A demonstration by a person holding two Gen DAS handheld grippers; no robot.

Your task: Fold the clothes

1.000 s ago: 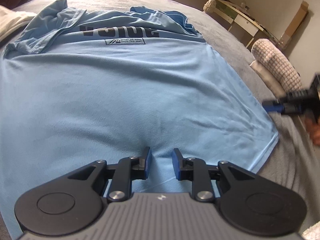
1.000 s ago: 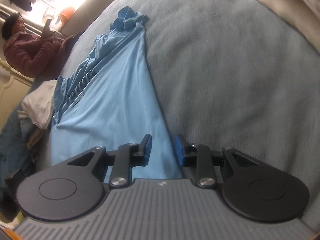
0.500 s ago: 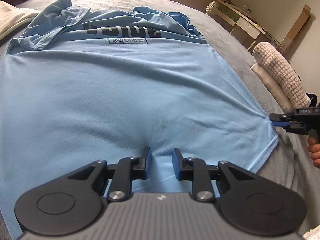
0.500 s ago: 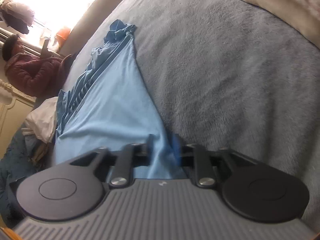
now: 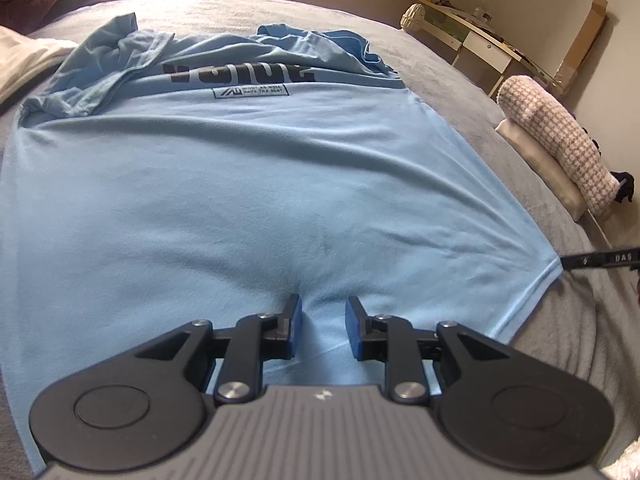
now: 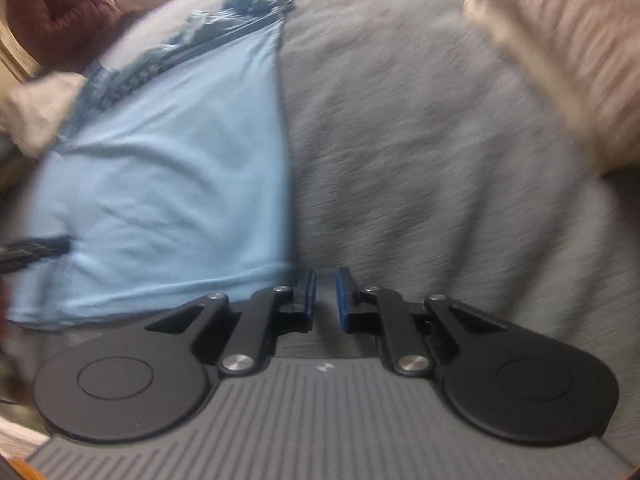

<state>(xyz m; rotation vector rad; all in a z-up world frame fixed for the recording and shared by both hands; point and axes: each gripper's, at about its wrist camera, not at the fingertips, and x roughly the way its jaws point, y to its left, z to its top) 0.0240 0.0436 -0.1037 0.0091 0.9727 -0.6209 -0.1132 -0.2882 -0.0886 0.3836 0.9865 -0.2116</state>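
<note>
A light blue T-shirt [image 5: 260, 200] lies spread flat on the grey bed [image 5: 500, 128], with dark lettering and bunched sleeves at the far end. My left gripper [image 5: 322, 312] rests open on the near hem, a small pucker of cloth between its fingers. At the shirt's right hem corner I see my right gripper [image 5: 592, 261] as a thin dark bar. In the blurred right wrist view, my right gripper [image 6: 326, 280] has its jaws almost together. The T-shirt [image 6: 172, 184] ends at its left finger, and I cannot tell whether the corner is pinched.
A checked rolled cushion [image 5: 560, 136] on a pale pillow lies along the bed's right side. A white desk [image 5: 472, 36] and cardboard stand beyond it. White cloth [image 5: 24, 60] sits at the far left. A person in a maroon top [image 6: 52, 12] sits past the bed.
My right gripper has swung to the shirt's hem corner and its jaws have narrowed from wide open to almost together. My left gripper has stayed put, open on the hem.
</note>
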